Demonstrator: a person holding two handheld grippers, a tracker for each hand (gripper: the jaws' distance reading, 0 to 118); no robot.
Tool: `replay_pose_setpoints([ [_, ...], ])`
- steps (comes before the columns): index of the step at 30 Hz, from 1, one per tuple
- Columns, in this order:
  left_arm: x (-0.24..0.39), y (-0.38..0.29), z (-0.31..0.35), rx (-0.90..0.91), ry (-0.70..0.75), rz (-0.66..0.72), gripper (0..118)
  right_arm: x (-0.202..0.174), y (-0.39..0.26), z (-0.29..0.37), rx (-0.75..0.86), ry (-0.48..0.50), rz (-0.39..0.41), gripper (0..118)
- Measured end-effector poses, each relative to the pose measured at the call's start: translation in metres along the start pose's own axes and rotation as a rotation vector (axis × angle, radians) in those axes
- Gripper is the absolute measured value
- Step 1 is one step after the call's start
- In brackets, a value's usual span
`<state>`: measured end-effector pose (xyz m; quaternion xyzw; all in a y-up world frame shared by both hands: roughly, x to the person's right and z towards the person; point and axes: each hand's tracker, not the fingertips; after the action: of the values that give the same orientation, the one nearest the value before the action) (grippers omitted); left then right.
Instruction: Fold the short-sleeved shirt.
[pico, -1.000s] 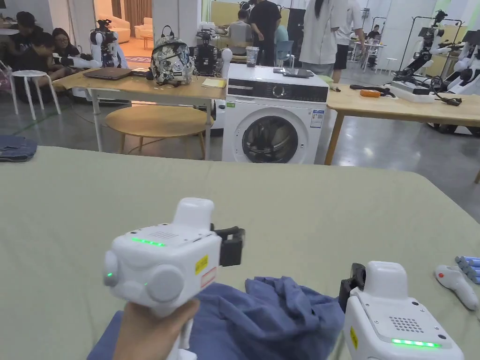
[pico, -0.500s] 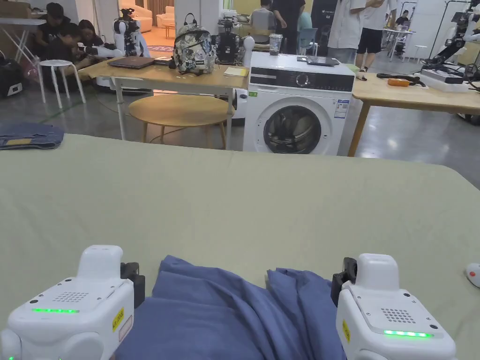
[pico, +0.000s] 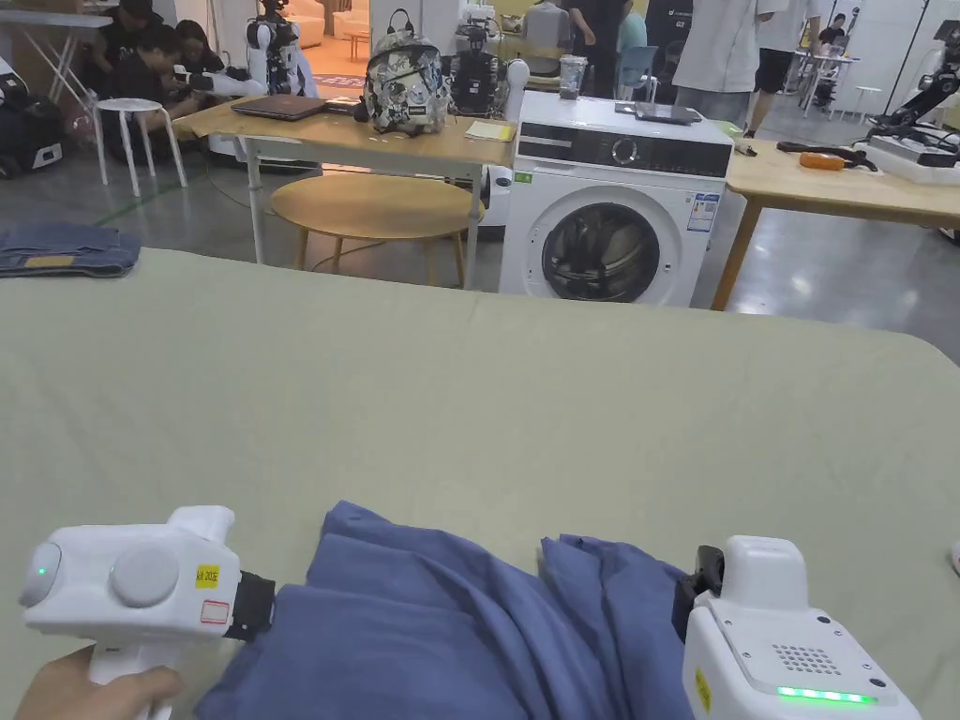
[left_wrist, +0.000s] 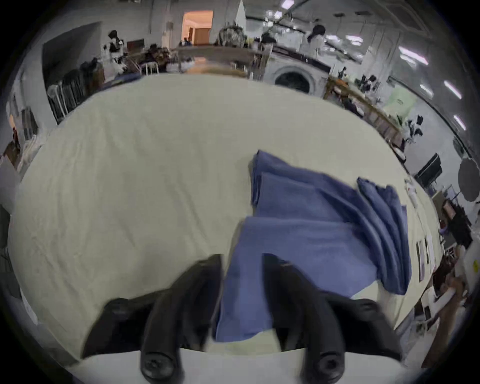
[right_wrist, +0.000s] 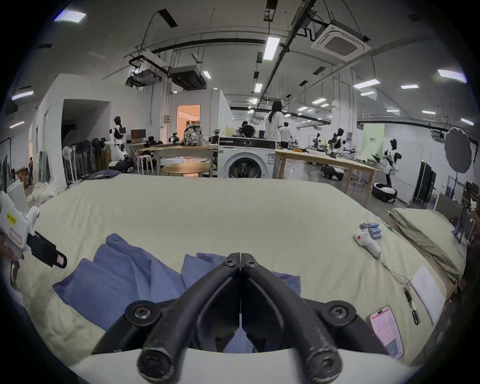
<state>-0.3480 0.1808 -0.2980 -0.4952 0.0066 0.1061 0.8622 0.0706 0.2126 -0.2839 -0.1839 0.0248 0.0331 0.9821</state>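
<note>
This is a robotics lab in a large open hall. White-and-black humanoid robots (right_wrist: 118, 140) stand along the walls, a white front-loading washing machine (pico: 614, 211) sits between long wooden worktables (pico: 848, 192) strewn with tools, and exposed ducts and a ceiling air-conditioning cassette (right_wrist: 340, 42) hang above people (right_wrist: 275, 124) at benches.

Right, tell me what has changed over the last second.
The left gripper came down from above the blue shirt to its left edge and turned sideways to face it; its jaws stand open around that edge. The shirt went from a bunched heap to lying flatter. The right gripper stayed at the shirt's right side, jaws shut.
</note>
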Motion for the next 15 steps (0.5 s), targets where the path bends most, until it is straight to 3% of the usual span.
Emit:
replay_pose_setpoints([
  [1, 0.001, -0.002, -0.003, -0.03, 0.023, 0.003, 58, 0.002, -0.001, 0.0, -0.005, -0.004, 0.001, 0],
  [2, 0.002, -0.005, -0.004, -0.056, 0.04, 0.0, 72, 0.004, -0.003, -0.001, -0.009, -0.006, 0.001, 0],
  [6, 0.006, -0.023, -0.012, -0.12, 0.12, -0.001, 75, 0.012, -0.008, -0.004, -0.034, -0.016, -0.019, 0],
  [9, 0.014, -0.043, -0.028, -0.276, 0.217, -0.039, 75, 0.019, -0.012, -0.006, -0.053, -0.024, -0.03, 0],
  [11, 0.014, -0.046, -0.027, -0.175, 0.205, -0.062, 75, 0.026, -0.016, -0.007, -0.066, -0.027, -0.044, 0],
  [12, 0.017, -0.047, -0.024, -0.171, 0.214, -0.044, 69, 0.029, -0.018, -0.008, -0.077, -0.03, -0.051, 0],
  [14, 0.025, -0.05, -0.02, -0.131, 0.214, -0.074, 47, 0.037, -0.021, -0.01, -0.109, -0.035, -0.061, 0],
  [15, 0.017, -0.045, -0.028, -0.125, 0.205, -0.102, 23, 0.042, -0.022, -0.013, -0.127, -0.03, -0.072, 0],
])
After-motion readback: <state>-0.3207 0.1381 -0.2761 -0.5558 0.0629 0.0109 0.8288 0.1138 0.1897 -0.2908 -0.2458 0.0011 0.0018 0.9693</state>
